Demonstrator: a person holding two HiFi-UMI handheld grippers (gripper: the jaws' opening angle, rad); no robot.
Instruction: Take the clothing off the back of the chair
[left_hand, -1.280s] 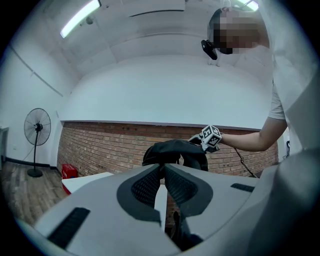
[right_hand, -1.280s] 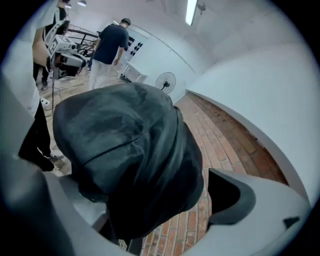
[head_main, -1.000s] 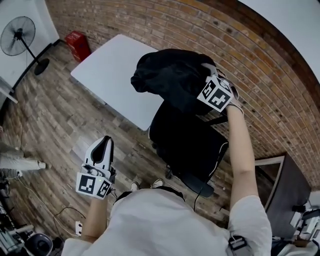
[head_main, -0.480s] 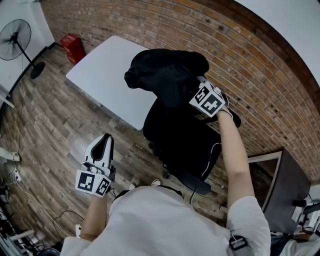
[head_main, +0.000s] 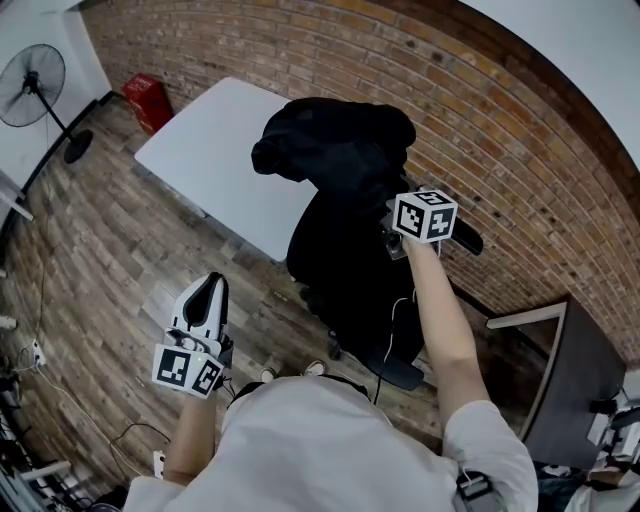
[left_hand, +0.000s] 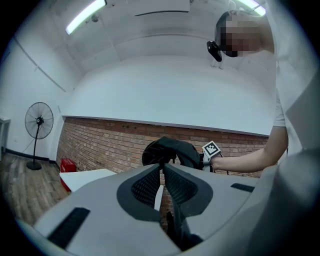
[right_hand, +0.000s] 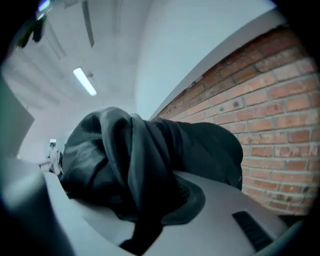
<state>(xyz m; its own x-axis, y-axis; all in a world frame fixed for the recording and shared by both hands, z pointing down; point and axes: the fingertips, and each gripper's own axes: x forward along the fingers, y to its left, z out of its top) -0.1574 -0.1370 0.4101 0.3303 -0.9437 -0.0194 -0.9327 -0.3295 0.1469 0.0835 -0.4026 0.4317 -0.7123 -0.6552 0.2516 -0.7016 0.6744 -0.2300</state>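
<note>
— On the chair (head_main: 350, 280) back, at twelve o'clock in the head view?
— Yes, the black clothing (head_main: 335, 150) is heaped there. The right gripper (right_hand: 145, 220), at its four o'clock, has just closed tight on a fold.
— And the left gripper (left_hand: 162, 175)?
— At seven o'clock, well apart, jaws together, empty.

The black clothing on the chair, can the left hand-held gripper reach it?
Probably yes: nothing stands between the left hand-held gripper and the black fabric clothing, though its shut jaws must open first.
</note>
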